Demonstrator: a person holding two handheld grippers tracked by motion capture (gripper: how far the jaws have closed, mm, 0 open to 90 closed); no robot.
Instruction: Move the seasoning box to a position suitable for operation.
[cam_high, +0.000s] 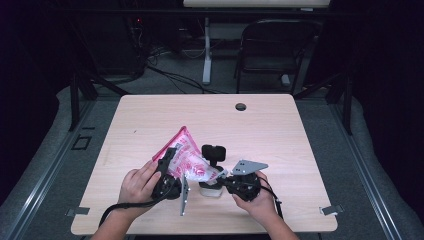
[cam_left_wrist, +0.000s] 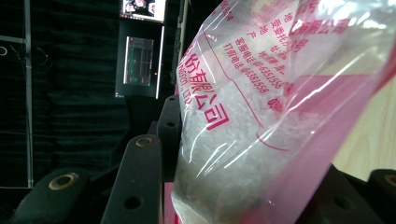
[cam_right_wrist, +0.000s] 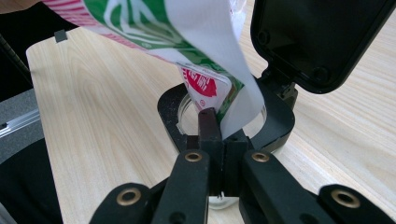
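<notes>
One pink bag (cam_high: 186, 157) is clamped in the left gripper (cam_high: 170, 167); its corner is pinched shut by the right gripper (cam_high: 227, 179), above one open-lidded jar (cam_high: 210, 189) near the table (cam_high: 280, 135) front.

A light wood-grain table (cam_high: 280, 130) with a round cable hole (cam_high: 240, 106) stands on grey flooring (cam_high: 320, 125) in a dark, black-curtained room, with a black chair (cam_high: 272, 50), a white desk leg (cam_high: 206, 50) and loose floor cables (cam_high: 170, 75) behind it.
</notes>
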